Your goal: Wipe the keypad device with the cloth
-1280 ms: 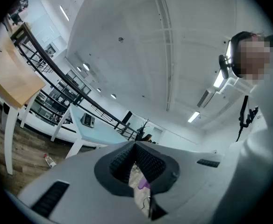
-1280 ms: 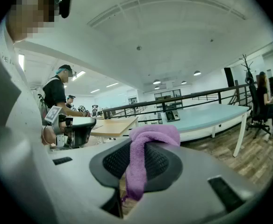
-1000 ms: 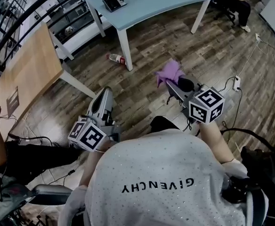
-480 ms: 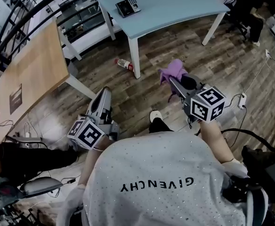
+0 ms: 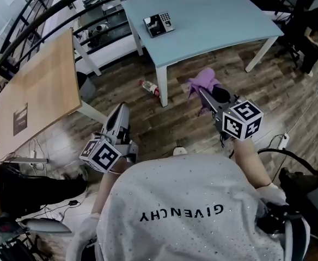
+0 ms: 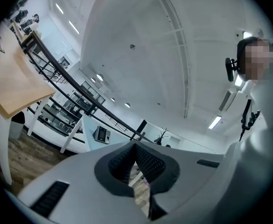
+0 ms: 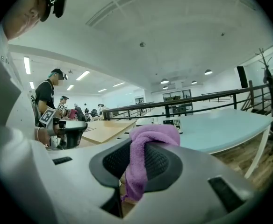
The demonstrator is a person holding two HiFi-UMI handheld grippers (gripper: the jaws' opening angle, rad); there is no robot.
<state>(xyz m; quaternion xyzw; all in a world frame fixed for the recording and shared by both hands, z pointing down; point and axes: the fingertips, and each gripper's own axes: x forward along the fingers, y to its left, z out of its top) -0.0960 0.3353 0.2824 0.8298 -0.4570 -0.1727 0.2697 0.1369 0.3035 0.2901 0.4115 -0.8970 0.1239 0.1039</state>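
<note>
Keypad device (image 5: 159, 24) nearer than before; cloth (image 7: 151, 135) clamped in right gripper (image 7: 135, 148) jaws; left gripper (image 6: 135, 146) jaws together.

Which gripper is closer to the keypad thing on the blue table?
Right. The right gripper, holding the cloth, is short of the table; the left gripper is farther back from the keypad device.

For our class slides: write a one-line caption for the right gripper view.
Right gripper clamps a purple cloth, facing the keypad device on the blue table.
</note>
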